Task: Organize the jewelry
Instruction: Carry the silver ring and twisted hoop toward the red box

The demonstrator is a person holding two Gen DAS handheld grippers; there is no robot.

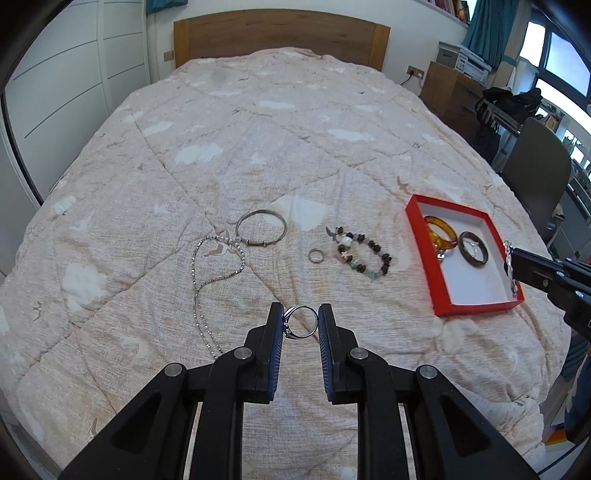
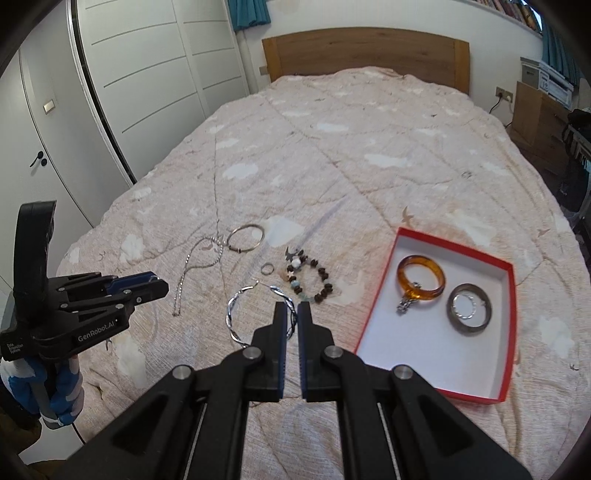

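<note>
My left gripper (image 1: 300, 314) is shut on a silver ring (image 1: 291, 312), held above the quilt. My right gripper (image 2: 295, 310) is shut on the edge of a twisted silver hoop (image 2: 229, 314), also lifted. It shows in the left wrist view too, the right gripper (image 1: 513, 262) over the red box (image 1: 476, 304). The red box (image 2: 454, 243) holds an amber bangle (image 2: 403, 278) and a dark bangle (image 2: 450, 308). A silver bangle (image 1: 258, 211), a chain necklace (image 1: 194, 280), a small ring (image 1: 311, 255) and a beaded bracelet (image 1: 373, 245) lie on the quilt.
The bed's wooden headboard (image 1: 280, 33) is at the far end. White wardrobe doors (image 2: 147, 74) stand along the left. A dark chair (image 1: 535, 177) and a wooden nightstand (image 1: 450, 88) are on the right. The left gripper (image 2: 157, 282), held by a gloved hand, is at the left edge.
</note>
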